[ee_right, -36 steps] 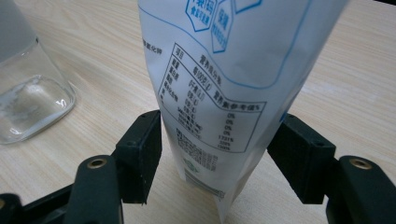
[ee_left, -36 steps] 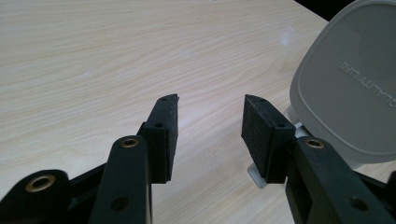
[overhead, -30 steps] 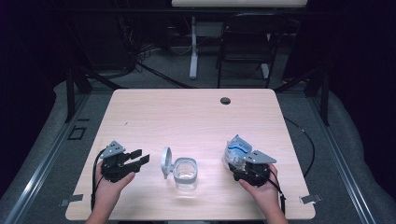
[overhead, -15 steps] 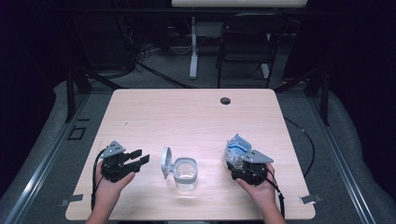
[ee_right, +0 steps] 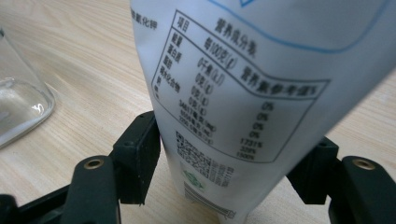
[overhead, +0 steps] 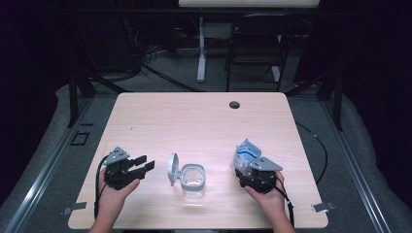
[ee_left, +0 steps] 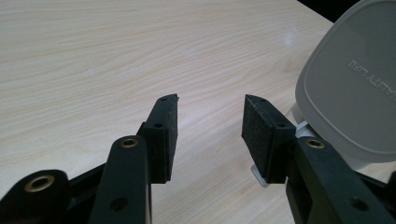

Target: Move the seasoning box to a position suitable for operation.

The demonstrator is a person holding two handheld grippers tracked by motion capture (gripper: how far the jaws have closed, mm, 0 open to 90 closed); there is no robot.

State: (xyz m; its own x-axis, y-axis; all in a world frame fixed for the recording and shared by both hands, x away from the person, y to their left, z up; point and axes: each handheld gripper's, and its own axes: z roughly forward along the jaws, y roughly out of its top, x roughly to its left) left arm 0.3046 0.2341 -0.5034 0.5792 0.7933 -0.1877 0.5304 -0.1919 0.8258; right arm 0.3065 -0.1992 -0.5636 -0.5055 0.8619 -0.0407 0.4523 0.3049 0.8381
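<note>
My right gripper (overhead: 248,167) clamps the white pouch (ee_right: 243,93); left gripper (ee_left: 210,133) wide, empty, beside the glass jar's (overhead: 193,178) lid (ee_left: 350,88)

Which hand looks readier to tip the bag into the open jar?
Right, probably: the right gripper already clamps the bag beside the jar. The left gripper is open and empty by the lid.

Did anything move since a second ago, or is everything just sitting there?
Nothing visibly changed. The right gripper still clamps the white pouch, the left gripper stays open and empty beside the glass jar with its lid flipped up, and both hands rest at the table's near edge.
</note>
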